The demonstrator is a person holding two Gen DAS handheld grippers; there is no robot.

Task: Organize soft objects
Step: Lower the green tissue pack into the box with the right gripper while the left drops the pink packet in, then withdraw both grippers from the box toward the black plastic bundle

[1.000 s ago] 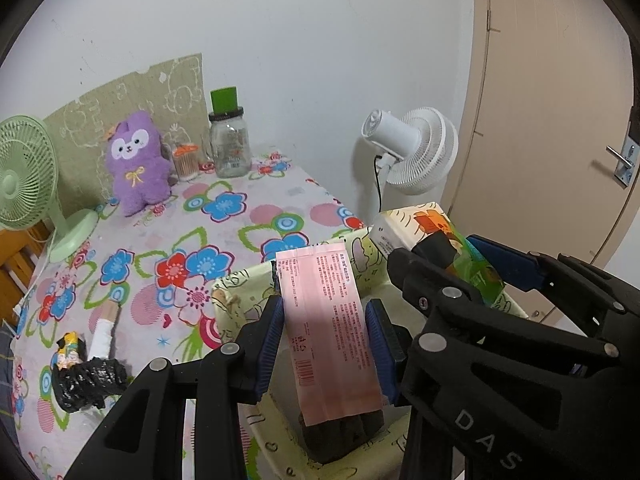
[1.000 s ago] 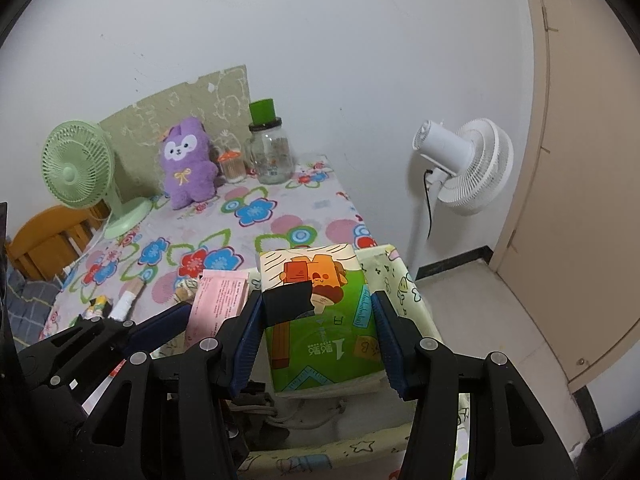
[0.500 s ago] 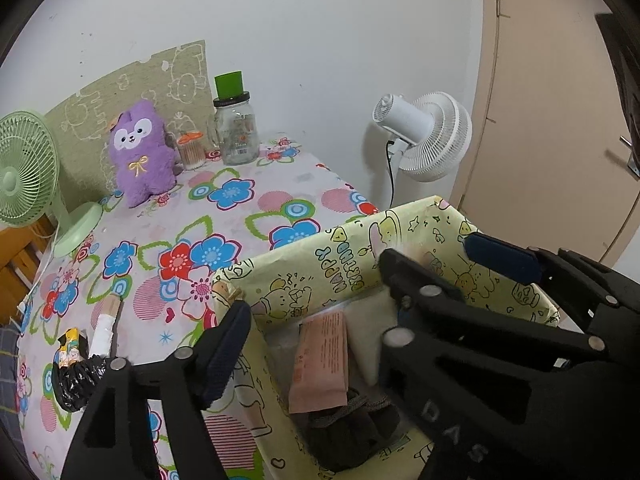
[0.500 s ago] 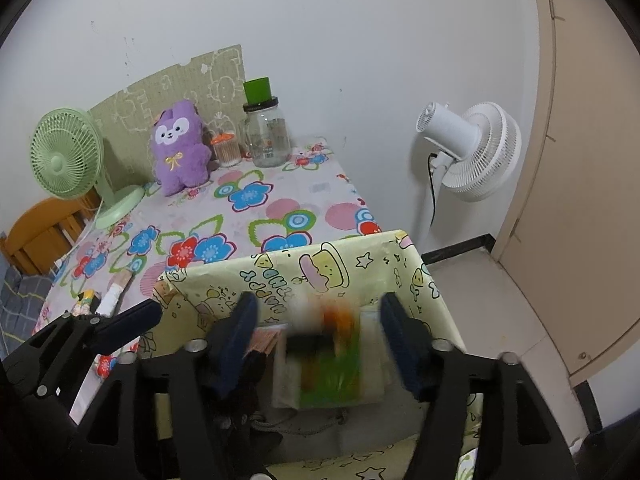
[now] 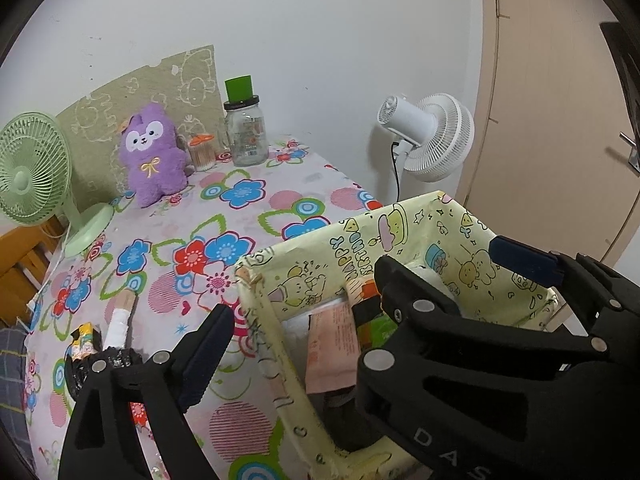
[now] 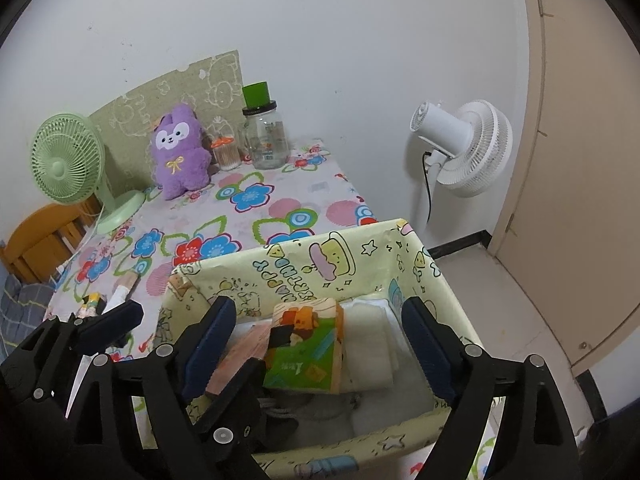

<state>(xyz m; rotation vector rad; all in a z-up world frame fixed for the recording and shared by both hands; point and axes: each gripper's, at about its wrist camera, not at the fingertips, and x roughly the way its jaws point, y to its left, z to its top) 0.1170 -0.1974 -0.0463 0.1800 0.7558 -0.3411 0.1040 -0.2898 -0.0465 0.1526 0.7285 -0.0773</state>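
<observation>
Fingers of both our grippers, left gripper and right gripper, are opening and hold nothing above the yellow cartoon-printed fabric bin, while the purple plush rabbit sits far away, upper left, nearer our left one.

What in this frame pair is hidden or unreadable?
- Dark item at the bin bottom: left wrist view, covered by the pink packet and right gripper.
- Print on the green tissue pack: right wrist view, too small.
- Black object beside the bin: left wrist view, partly behind the left gripper.

Packs in bin; plush behind
</observation>
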